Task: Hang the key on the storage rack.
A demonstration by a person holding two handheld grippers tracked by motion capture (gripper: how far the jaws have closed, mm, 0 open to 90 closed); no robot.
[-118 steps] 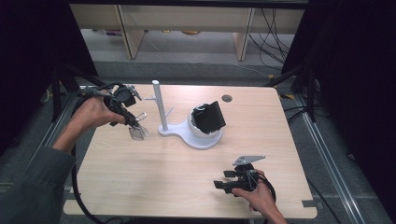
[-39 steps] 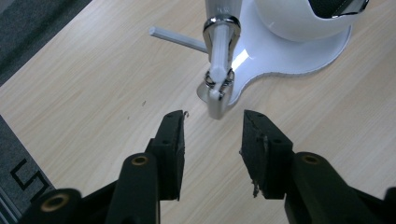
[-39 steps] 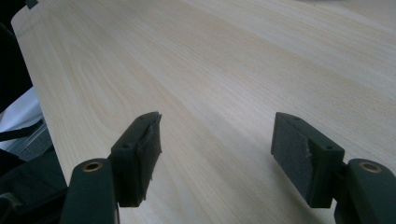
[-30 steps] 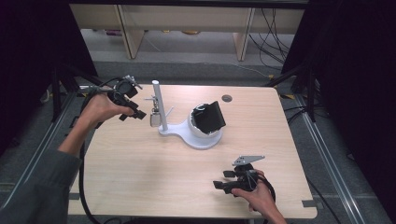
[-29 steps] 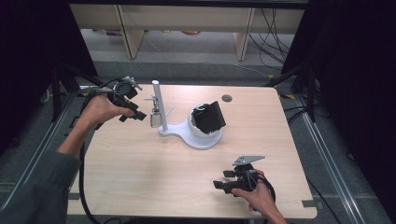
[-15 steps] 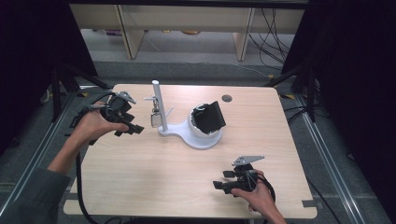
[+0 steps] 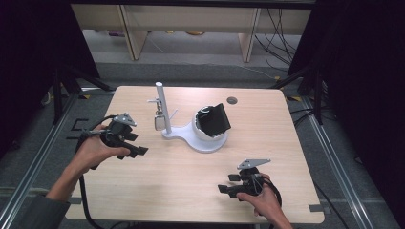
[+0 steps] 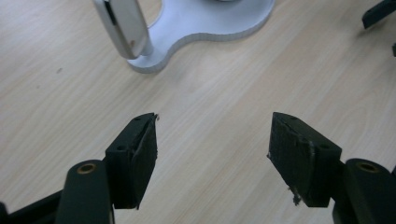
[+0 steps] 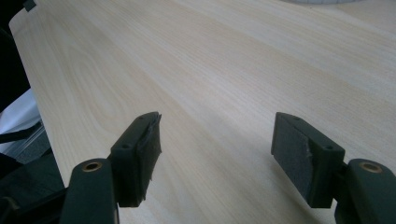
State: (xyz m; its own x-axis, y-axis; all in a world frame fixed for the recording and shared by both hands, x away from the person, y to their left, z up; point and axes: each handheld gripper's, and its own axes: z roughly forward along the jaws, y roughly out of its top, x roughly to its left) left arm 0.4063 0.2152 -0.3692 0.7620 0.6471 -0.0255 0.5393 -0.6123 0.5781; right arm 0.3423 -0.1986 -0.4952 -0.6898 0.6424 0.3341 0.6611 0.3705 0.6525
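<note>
Holding both tools over the table (image 7: 191, 176), you kept the left gripper (image 7: 138, 151) spread and empty near the white stand (image 7: 188, 136), the right gripper (image 7: 225, 188) likewise parted.

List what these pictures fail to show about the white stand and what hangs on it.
- Small metal item on the post: too small in the high view; cropped by the top edge in the left gripper view.
- White stand: upper part cropped there.
- Dome: front hidden by the black block.
</note>
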